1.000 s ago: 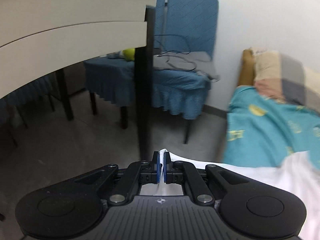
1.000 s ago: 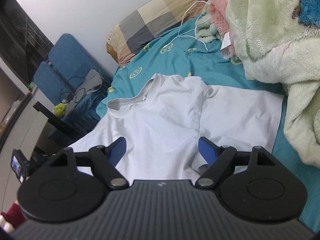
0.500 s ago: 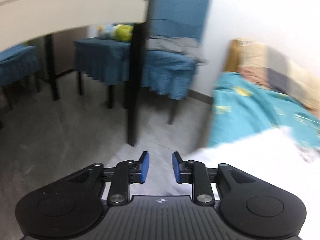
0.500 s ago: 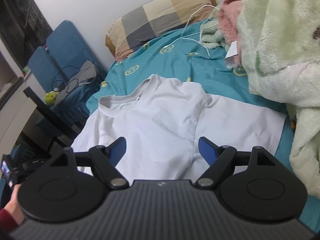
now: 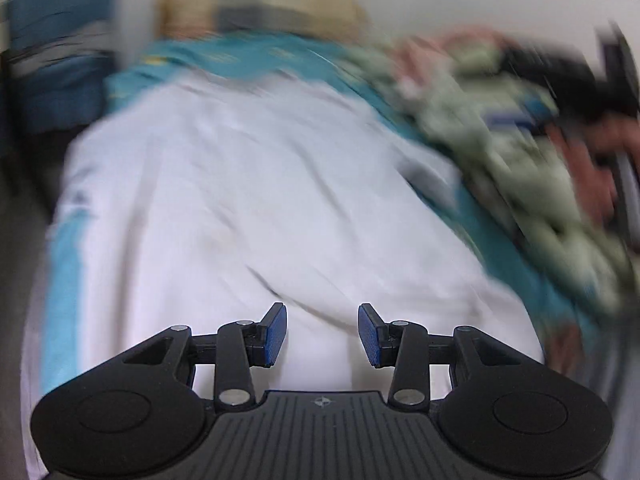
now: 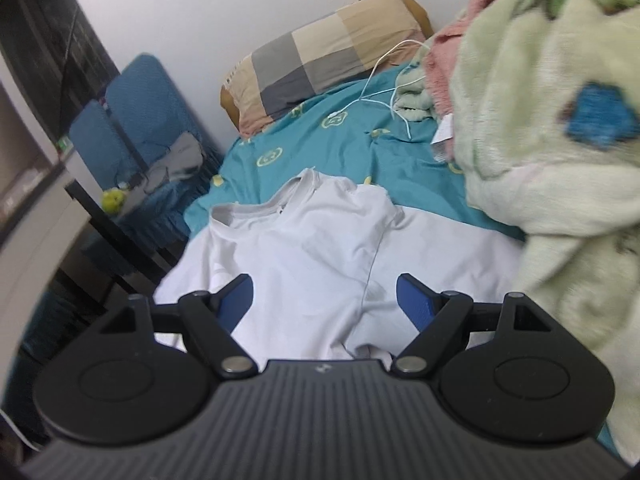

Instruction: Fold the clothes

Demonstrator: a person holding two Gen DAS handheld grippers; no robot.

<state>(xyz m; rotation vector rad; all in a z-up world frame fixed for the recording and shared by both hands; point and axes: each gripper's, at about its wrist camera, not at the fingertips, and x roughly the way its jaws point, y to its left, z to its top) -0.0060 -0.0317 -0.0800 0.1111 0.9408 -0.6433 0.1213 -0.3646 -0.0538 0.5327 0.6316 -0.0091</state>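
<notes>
A white T-shirt (image 6: 312, 248) lies spread on the teal bedsheet (image 6: 340, 148), its collar toward the pillow. In the blurred left wrist view the same white T-shirt (image 5: 248, 200) fills the middle. My left gripper (image 5: 322, 334) hangs over the shirt's near part with its jaws opening and nothing pinched between the blue pads. My right gripper (image 6: 324, 300) stands wide open above the shirt's near hem, holding nothing.
A checked pillow (image 6: 320, 60) lies at the head of the bed. A fluffy green blanket (image 6: 552, 128) is piled along the right side, with a white cable (image 6: 384, 92) beside it. Blue chairs (image 6: 136, 128) and a dark table leg stand left of the bed.
My left gripper let go of the shirt edge, opened, and swung from facing the chairs and floor round to face the bed. The right gripper rose slightly and stayed open.
</notes>
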